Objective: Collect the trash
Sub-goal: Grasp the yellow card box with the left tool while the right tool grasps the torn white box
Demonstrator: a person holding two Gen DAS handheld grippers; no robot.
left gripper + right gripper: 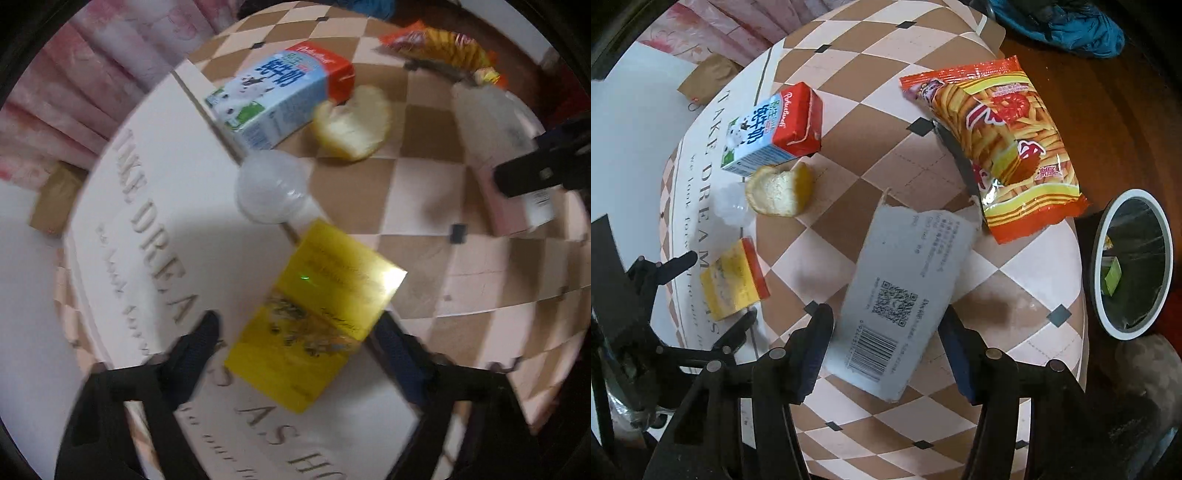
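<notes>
Trash lies on a checkered tablecloth [1015,280]. My left gripper [297,341] is open, its fingers either side of a yellow box [314,314], which also shows in the right wrist view [733,278]. My right gripper [886,339] is open around the near end of a grey torn carton [901,288] with a barcode. Further off lie a milk carton [775,129], a citrus peel [781,190], a crumpled clear plastic piece [733,206] and an orange snack bag [1001,144]. The left gripper shows at the left of the right wrist view [716,291].
A round white bin [1132,264] lined with a bag stands on the floor to the right of the table. A white printed mat [155,258] covers the table's left part. Pink curtains [55,92] hang behind. A blue cloth [1067,26] lies at the far right.
</notes>
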